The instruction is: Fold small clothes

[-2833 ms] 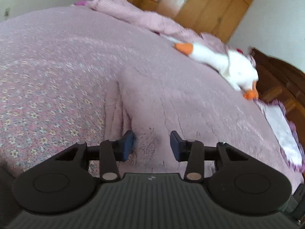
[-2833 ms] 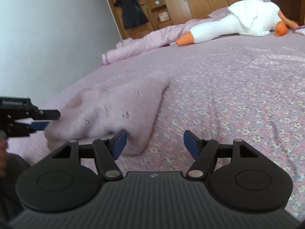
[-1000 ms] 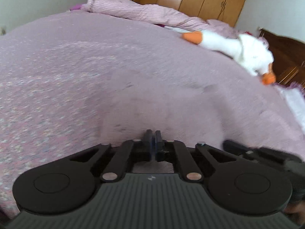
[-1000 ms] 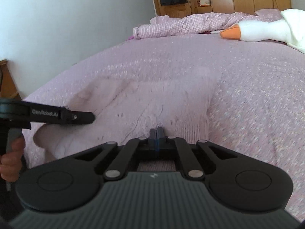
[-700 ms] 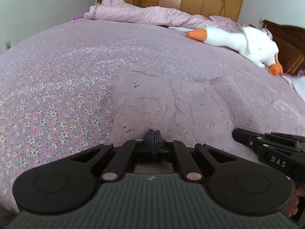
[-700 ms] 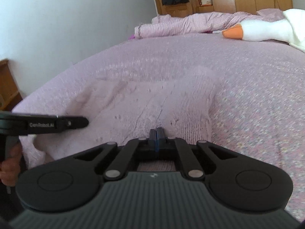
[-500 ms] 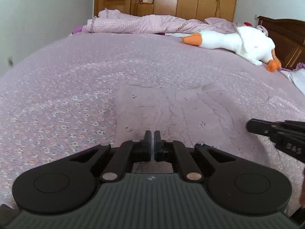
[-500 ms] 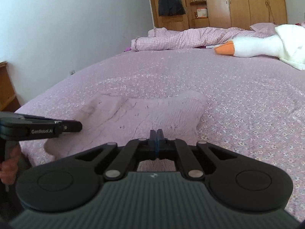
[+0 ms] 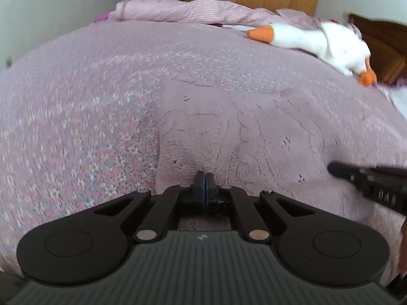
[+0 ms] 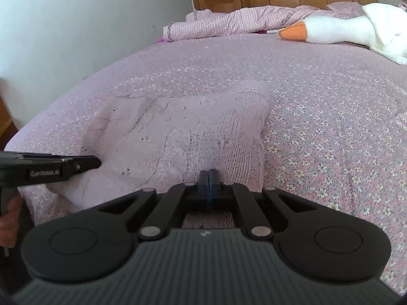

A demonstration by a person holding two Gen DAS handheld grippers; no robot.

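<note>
Both wrist views low over sweater [image 9: 254,132]

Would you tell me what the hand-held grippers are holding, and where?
Both hold the pink knitted garment by its near edge: left hand-held gripper, right hand-held gripper.

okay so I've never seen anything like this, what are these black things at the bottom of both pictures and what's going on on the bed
They are two hand-held grippers, each with a camera looking along its two fingers. One picture comes from the left gripper, the other from the right gripper; each also shows the other tool at its edge. On the floral pink bedspread lies a small pale pink knitted sweater. Both grippers are pinched shut on its near edge. Farther back lie a white plush goose with an orange beak and a rumpled pink checked blanket.
</note>
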